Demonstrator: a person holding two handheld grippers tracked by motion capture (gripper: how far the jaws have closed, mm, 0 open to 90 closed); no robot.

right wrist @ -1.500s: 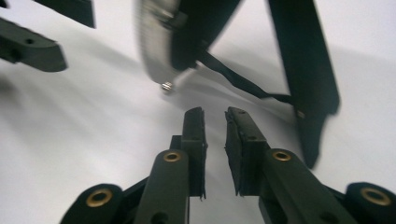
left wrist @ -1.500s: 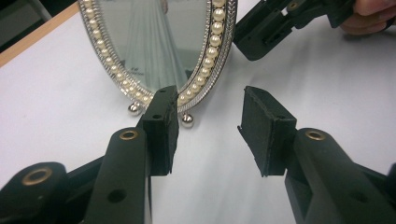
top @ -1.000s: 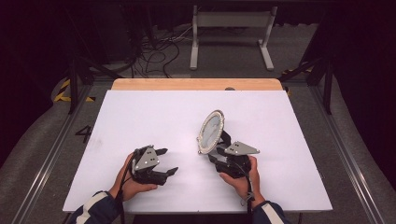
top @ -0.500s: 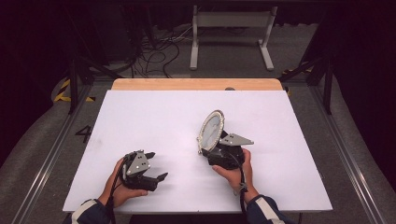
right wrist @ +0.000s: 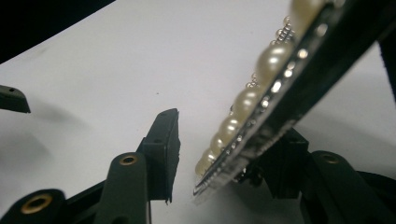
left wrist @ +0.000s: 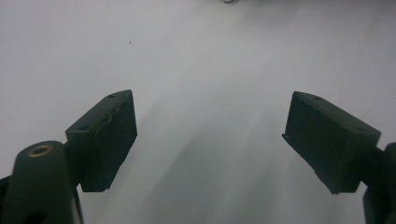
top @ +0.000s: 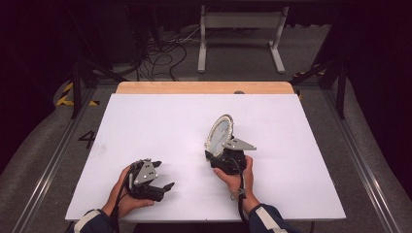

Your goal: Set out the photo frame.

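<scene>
The right gripper, its jaws just closing, stands open around a tilted oval pearl-rimmed mirror; left of that mirror, the left gripper gapes empty over the white tabletop.

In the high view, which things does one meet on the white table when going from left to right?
Left hand → left gripper, jaws open → pearl-rimmed round mirror, standing tilted in the right gripper. All are over the white table.
</scene>
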